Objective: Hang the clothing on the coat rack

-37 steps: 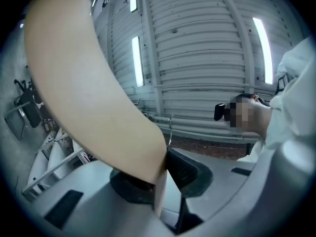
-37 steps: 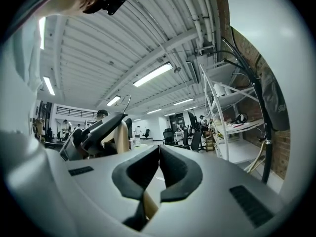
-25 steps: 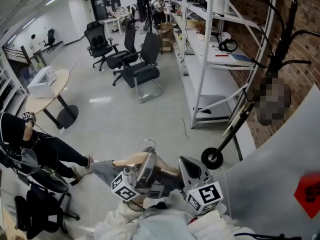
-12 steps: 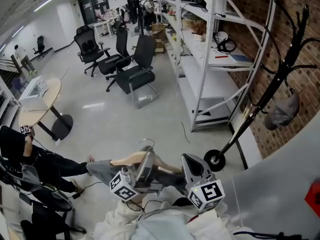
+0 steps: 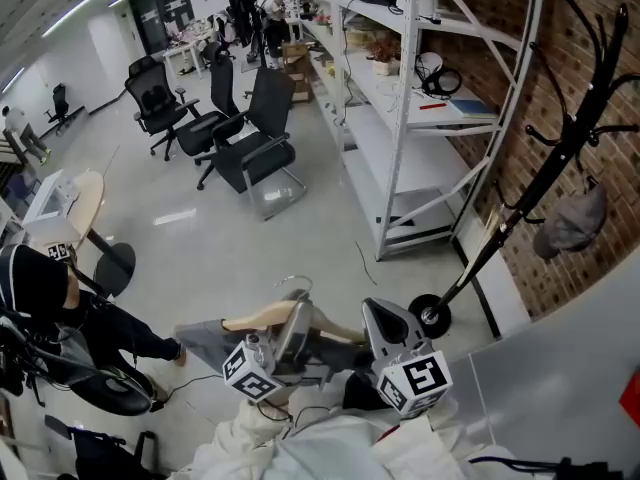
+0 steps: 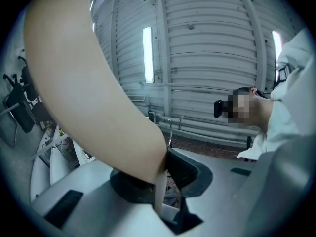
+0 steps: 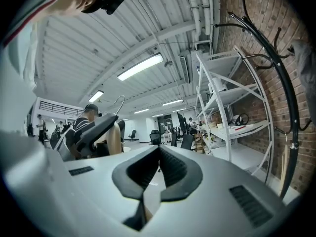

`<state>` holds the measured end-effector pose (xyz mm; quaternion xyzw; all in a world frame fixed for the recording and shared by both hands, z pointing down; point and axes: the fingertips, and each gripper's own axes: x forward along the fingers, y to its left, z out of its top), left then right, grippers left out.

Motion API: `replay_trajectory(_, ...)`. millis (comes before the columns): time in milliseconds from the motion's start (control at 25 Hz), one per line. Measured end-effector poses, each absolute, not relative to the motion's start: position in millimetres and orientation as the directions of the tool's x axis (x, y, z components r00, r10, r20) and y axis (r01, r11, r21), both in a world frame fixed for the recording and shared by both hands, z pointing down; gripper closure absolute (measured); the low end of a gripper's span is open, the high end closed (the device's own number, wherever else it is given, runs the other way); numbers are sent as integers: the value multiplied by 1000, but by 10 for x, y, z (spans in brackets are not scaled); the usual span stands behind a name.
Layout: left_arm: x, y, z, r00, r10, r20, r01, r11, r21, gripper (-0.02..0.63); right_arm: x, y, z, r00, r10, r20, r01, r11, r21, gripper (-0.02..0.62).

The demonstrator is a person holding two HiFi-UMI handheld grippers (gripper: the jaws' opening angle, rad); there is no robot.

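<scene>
The black metal coat rack shows fuller at your right than before. Your upturned left gripper clamps the pale wooden hanger; your level right gripper is closed, empty.

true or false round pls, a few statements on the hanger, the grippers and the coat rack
1. The left gripper is shut on a pale wooden hanger. True.
2. The tall black coat rack stands before a white plastered wall. False: the wall is red brick.
3. A grey item hangs on the coat rack. True.
4. The dark grey garment hangs on the coat rack. False: it is on the hanger, at the grippers.
</scene>
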<state>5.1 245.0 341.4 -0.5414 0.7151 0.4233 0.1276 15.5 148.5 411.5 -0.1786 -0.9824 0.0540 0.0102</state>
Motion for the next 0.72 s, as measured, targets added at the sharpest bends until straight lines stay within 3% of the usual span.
replay_trajectory(720,-1198,1145,3321,-230,-726,-648,-886,-119,448,515,-1069,315,4009,-976,215,-41,218,971,-93,571)
